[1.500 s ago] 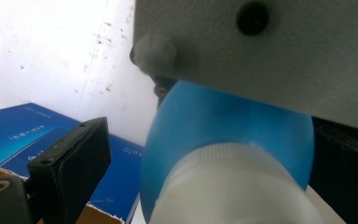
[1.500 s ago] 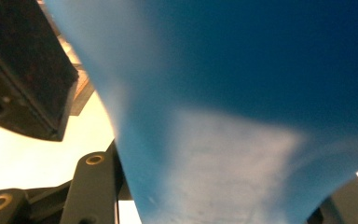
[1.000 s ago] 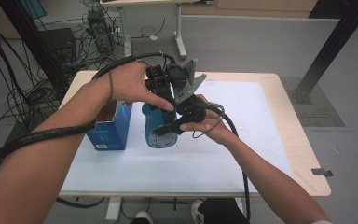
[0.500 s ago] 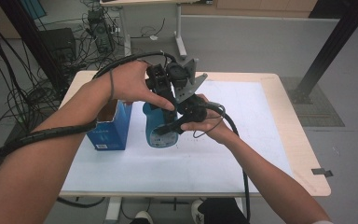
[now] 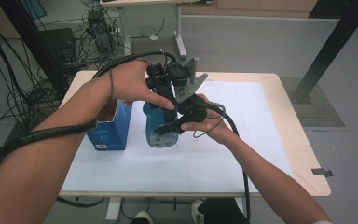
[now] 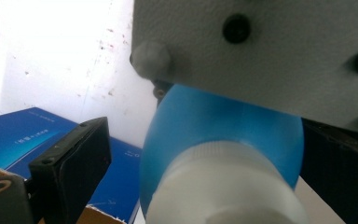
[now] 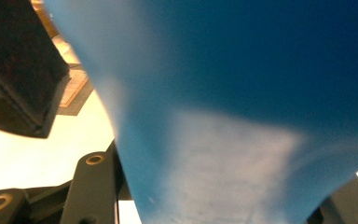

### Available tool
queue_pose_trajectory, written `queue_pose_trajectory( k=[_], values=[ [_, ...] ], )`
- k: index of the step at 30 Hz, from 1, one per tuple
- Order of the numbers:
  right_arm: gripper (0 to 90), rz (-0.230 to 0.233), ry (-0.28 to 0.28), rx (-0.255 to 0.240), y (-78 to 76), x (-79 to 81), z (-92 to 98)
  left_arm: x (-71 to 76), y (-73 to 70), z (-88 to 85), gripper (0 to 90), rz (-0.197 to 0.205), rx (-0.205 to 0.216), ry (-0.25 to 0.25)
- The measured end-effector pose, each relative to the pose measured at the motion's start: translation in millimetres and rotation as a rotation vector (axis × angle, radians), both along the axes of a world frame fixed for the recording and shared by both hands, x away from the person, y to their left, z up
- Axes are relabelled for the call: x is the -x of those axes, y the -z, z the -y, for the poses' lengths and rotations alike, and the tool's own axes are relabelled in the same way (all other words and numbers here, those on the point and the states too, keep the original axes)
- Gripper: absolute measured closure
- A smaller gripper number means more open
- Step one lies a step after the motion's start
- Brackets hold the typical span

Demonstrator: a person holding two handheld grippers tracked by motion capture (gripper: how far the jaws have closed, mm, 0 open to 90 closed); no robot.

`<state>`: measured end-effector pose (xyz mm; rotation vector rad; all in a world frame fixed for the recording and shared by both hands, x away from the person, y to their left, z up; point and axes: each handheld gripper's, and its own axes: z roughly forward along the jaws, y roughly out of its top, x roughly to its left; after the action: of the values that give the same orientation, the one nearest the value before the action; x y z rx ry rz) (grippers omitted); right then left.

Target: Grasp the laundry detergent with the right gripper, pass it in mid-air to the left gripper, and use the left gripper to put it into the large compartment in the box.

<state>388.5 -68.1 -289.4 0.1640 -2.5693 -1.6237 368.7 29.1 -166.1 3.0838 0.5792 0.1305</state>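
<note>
Glossy blue plastic bottle (image 5: 161, 126), matt cardboard box (image 5: 109, 128), wooden table (image 5: 293, 140)

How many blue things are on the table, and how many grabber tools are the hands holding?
Blue bottle: 1
Blue box: 1
Grippers, left gripper and right gripper: 2
Total: 4
</note>
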Motion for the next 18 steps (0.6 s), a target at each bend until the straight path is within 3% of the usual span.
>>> queue_pose_trajectory(
  k=[18],
  values=[
    [44.0, 0.009, -0.004, -0.002, 0.3, 0.4, -1.1, 0.6, 1.4, -2.6, 8.8, 0.004, -0.007, 0.001]
  ],
)
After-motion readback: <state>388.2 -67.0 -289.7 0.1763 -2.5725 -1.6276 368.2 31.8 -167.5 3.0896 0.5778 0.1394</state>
